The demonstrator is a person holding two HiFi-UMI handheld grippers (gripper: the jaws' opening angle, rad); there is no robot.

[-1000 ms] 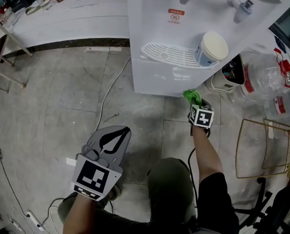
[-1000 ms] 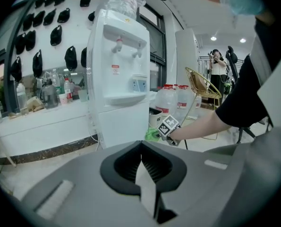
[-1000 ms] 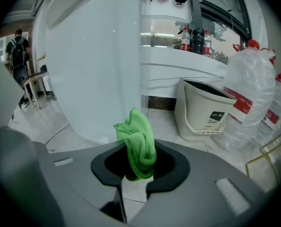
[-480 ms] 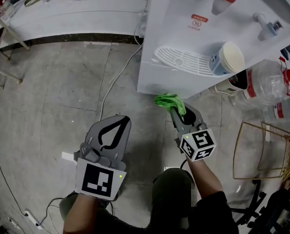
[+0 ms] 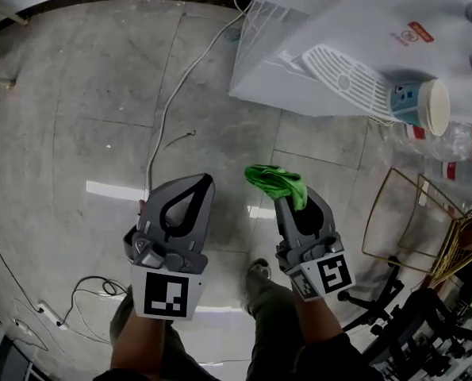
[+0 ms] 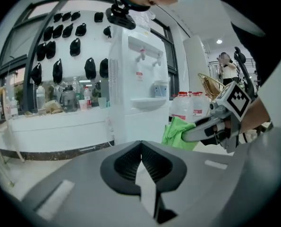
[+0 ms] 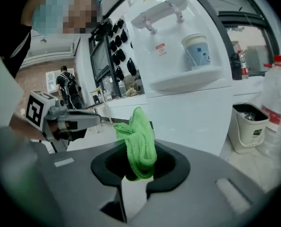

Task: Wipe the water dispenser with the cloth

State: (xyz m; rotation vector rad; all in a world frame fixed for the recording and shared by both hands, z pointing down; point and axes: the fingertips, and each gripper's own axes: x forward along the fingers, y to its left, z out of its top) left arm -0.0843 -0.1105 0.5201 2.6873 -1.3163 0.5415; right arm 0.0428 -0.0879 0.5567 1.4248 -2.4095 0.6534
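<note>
The white water dispenser point(image 5: 354, 46) stands at the head view's top right, with a paper cup point(image 5: 418, 105) lying on its drip tray point(image 5: 347, 74). My right gripper point(image 5: 289, 198) is shut on a bunched green cloth point(image 5: 275, 183), held well back from the dispenser's base. The cloth point(image 7: 139, 141) sticks up out of the jaws in the right gripper view, with the dispenser point(image 7: 178, 70) behind it. My left gripper point(image 5: 197, 187) is shut and holds nothing, level with the right one. In the left gripper view the dispenser point(image 6: 139, 84) is ahead and the cloth point(image 6: 178, 132) is at the right.
A white cable point(image 5: 172, 86) runs over the grey floor to the dispenser. A gold wire rack point(image 5: 414, 225) and water bottles point(image 5: 458, 141) stand at the right. A small bin point(image 7: 250, 122) sits beside the dispenser. A white counter point(image 6: 55, 126) with clutter lies to the left.
My right gripper has drawn the cloth back from the dispenser's lower front toward me. The head view has tilted down, so the dispenser sits higher. My left gripper stays shut and level.
</note>
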